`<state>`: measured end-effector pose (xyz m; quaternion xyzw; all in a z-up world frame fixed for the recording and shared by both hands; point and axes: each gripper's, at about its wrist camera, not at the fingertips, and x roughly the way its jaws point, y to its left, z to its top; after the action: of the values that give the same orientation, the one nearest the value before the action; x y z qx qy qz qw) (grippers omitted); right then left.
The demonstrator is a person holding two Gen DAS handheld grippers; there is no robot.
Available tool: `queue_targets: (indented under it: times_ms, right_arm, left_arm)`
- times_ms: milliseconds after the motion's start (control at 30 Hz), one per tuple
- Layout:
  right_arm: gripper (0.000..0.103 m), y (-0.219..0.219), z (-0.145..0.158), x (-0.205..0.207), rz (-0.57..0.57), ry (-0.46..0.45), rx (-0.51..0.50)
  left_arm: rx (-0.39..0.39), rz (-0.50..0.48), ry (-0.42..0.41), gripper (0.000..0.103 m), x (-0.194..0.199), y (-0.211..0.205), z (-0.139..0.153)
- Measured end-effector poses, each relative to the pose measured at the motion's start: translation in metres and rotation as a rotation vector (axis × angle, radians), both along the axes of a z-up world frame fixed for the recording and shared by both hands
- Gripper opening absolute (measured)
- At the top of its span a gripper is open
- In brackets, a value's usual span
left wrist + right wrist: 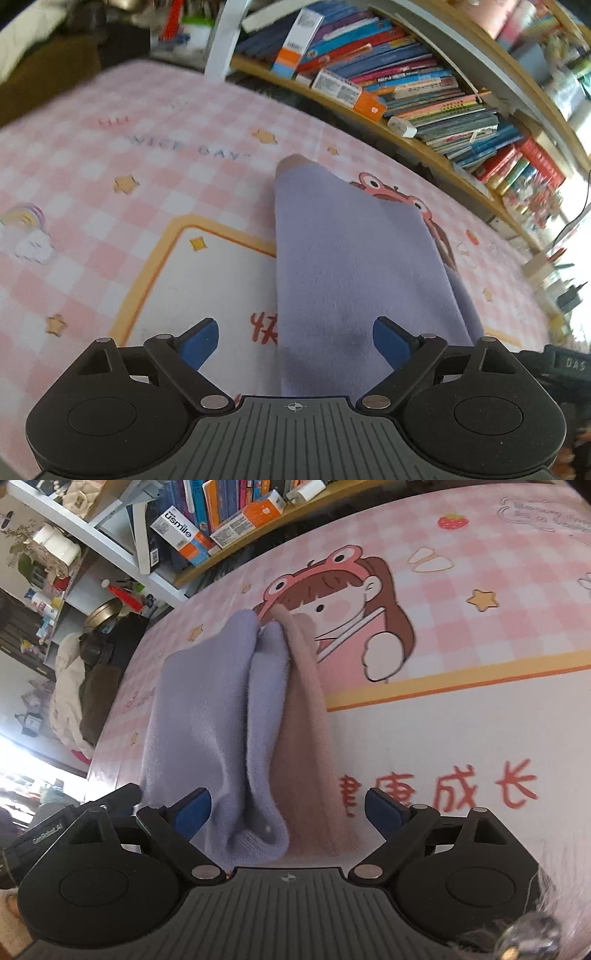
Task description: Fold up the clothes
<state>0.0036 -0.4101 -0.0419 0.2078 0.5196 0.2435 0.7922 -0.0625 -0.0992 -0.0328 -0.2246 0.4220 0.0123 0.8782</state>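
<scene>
Left wrist view: the left gripper [295, 343] hangs over the near end of a lilac garment [354, 258], its blue pads spread wide with nothing pinched; cloth lies under the gap, one pad over bare mat and the other over the fabric.
Right wrist view: the right gripper [288, 812] has its pads wide apart too, either side of the garment's near end, pressing on nothing.
Garment: a soft lilac piece with a dusty-pink layer [306, 709] along one edge, lying as a long narrow strip on the pink checked mat [110, 177] that covers the table, well clear of the bookshelf [424, 92] behind.
Done so far: the sides look brought in, since the strip is narrow and shows doubled layers and a rolled hem at the near end.
Still rough: lilac ridges stand up along the middle and the pink edge peeks out, so the layers are not flush.
Left to do, as I judge it: flatten the ridges, then fold the strip end to end into a compact bundle.
Overall: roughly midway.
</scene>
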Motion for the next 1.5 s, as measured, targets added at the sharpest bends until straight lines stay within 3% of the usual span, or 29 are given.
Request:
queue_targets:
  times_ms: [133, 267, 367, 400, 433, 567, 633, 700, 767, 800, 933, 1067, 1133, 1267, 1333, 1500]
  right_arm:
    - [0.087, 0.011, -0.001, 0.006, 0.029, 0.011, 0.027]
    - [0.084, 0.016, -0.002, 0.012, 0.029, 0.012, 0.032]
    - [0.066, 0.016, -0.004, 0.015, 0.015, 0.020, 0.037]
    - [0.056, 0.017, -0.004, 0.016, 0.012, 0.025, 0.037]
    - [0.049, 0.017, -0.005, 0.016, 0.008, 0.029, 0.037]
    - [0.032, 0.031, 0.010, 0.007, 0.054, -0.072, -0.042]
    - [0.027, 0.044, 0.028, -0.005, 0.120, -0.200, -0.105]
    - [0.026, 0.053, 0.039, -0.015, 0.177, -0.284, -0.140]
    - [0.027, 0.054, 0.036, -0.015, 0.178, -0.264, -0.152]
    - [0.029, 0.050, 0.032, -0.012, 0.157, -0.232, -0.140]
    - [0.053, 0.028, 0.008, 0.004, 0.030, -0.059, -0.044]
    - [0.059, 0.019, -0.007, 0.010, -0.039, 0.031, 0.057]
    - [0.057, 0.023, -0.008, 0.011, -0.030, 0.030, 0.059]
    - [0.038, 0.037, -0.004, 0.011, 0.012, -0.003, 0.019]
    - [0.032, 0.044, 0.004, 0.005, 0.037, -0.065, -0.018]
    - [0.029, 0.055, 0.032, -0.020, 0.104, -0.256, -0.101]
  left_arm:
    - [-0.100, -0.022, 0.029, 0.092, 0.013, 0.011, -0.014]
    - [-0.139, -0.058, 0.021, 0.091, 0.022, 0.012, -0.017]
    - [-0.137, -0.089, 0.028, 0.083, 0.030, 0.008, -0.017]
    - [-0.147, -0.099, 0.031, 0.072, 0.033, 0.007, -0.018]
    - [-0.153, -0.106, 0.035, 0.068, 0.035, 0.007, -0.019]
    - [-0.085, -0.129, 0.029, 0.055, 0.037, 0.001, -0.011]
    - [0.043, -0.185, -0.007, 0.049, 0.036, -0.014, 0.005]
    - [0.156, -0.251, -0.040, 0.049, 0.034, -0.029, 0.016]
    - [0.146, -0.262, -0.024, 0.049, 0.037, -0.027, 0.016]
    - [0.110, -0.249, -0.008, 0.051, 0.039, -0.021, 0.012]
    - [-0.066, -0.189, 0.039, 0.060, 0.040, 0.008, -0.002]
    - [-0.166, -0.166, 0.059, 0.065, 0.041, 0.017, -0.015]
    - [-0.186, -0.164, 0.057, 0.063, 0.042, 0.016, -0.018]
    - [-0.139, -0.183, 0.045, 0.054, 0.041, 0.006, -0.014]
    - [-0.100, -0.189, 0.024, 0.047, 0.037, 0.002, -0.008]
    - [-0.008, -0.203, -0.063, 0.045, 0.022, -0.012, 0.013]
